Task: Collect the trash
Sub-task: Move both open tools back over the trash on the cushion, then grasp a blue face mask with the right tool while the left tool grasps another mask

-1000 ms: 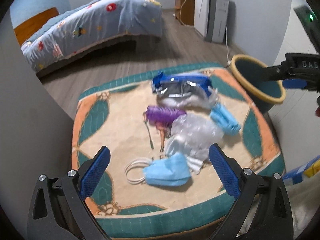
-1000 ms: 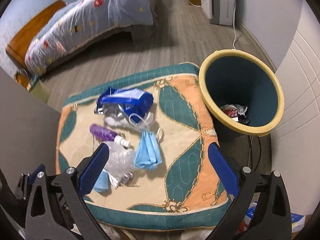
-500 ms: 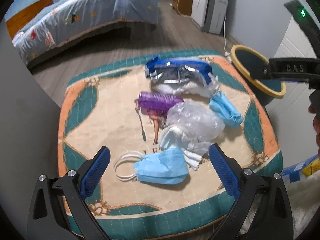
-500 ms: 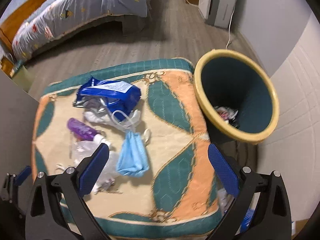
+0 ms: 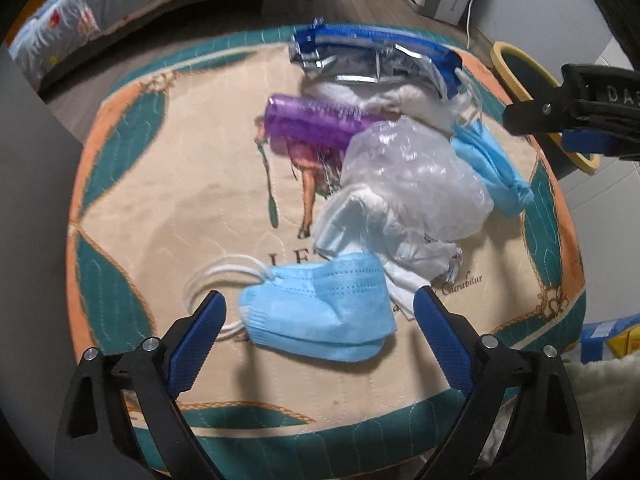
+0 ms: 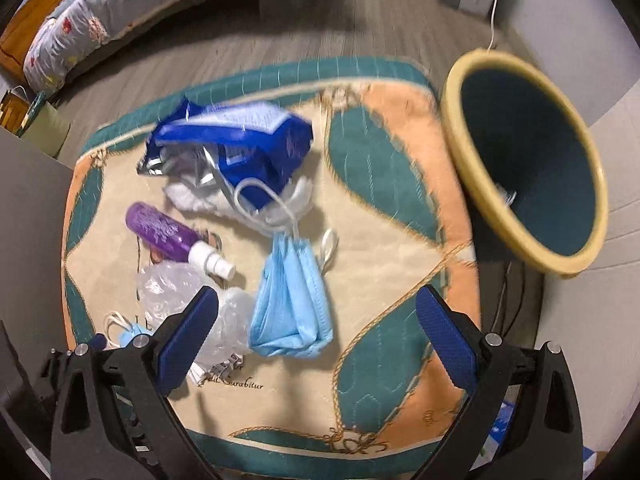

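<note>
Straddling the near face mask (image 5: 320, 312), the left hand-held gripper (image 5: 318, 330) is spread wide with nothing between its fingers, lined up so the mask sits in the gap, probably its first pick. The right hand-held gripper (image 6: 316, 332) is equally wide and empty above the folded second mask (image 6: 292, 304). All the trash lies clustered on a patterned cushion (image 6: 384, 152): a purple spray bottle (image 6: 168, 234), a crumpled clear plastic bag (image 5: 408, 184), and a blue foil packet (image 6: 240, 148) over white wadding. The bin (image 6: 528, 160) stands just beside the cushion's right edge, within easy reach for drops.
</note>
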Demonstrator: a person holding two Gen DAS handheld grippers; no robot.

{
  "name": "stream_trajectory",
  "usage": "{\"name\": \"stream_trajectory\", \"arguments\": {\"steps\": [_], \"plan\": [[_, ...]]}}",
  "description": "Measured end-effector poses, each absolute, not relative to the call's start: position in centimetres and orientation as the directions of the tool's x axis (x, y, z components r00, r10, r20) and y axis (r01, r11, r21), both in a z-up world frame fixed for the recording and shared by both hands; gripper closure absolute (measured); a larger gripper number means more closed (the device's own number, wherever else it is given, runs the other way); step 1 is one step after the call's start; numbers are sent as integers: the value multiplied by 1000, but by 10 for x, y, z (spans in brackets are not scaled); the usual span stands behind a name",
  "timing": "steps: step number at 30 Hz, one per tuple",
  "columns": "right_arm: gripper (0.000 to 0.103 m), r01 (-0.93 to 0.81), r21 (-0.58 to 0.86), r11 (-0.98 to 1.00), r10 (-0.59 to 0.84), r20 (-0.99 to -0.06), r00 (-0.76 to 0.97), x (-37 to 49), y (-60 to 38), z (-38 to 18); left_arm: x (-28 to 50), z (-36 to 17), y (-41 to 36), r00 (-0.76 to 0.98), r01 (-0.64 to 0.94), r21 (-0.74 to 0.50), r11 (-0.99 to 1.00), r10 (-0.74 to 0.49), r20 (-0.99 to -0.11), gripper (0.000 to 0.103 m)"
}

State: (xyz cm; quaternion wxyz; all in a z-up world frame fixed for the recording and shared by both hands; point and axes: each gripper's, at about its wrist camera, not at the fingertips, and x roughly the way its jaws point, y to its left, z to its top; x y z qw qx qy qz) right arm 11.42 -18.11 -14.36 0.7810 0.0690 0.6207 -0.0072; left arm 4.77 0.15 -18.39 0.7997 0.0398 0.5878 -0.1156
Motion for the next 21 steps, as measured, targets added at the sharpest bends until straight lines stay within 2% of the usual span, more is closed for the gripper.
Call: {"name": "stream_trajectory", "arguments": {"steps": [2,8,12,14,16,18,19,20,21], "plan": [[10,70,76,995,59,-974,218,117,-176,-149,49,-188,2,257,235,-94,967,-155,-954,26],[30,56,109,993,98,-982,163,123,-168,-166,51,-194,8,231,234,-109,966,-164,-959,30],[37,53,104,993,95,-986,137,126,-165,-173,52,-199,9,226,250,-75,965,-134,-965,30],[48,47,107,993,100,-987,123,126,-163,-177,54,-199,12,236,244,-63,968,-123,-964,30],[59,37,102,994,98,-989,107,126,-162,-180,56,-199,14,237,238,-68,969,-126,-963,35],[67,32,108,994,104,-990,94,125,-163,-181,56,-197,15,234,247,-77,966,-136,-963,40],[70,33,119,992,115,-989,93,124,-164,-181,56,-196,13,235,259,-75,963,-138,-962,47],[71,35,125,992,121,-988,96,124,-164,-179,58,-195,12,232,274,-77,959,-143,-962,60],[72,36,134,990,130,-986,101,124,-166,-176,60,-192,8,227,281,-82,956,-150,-962,65]]}}
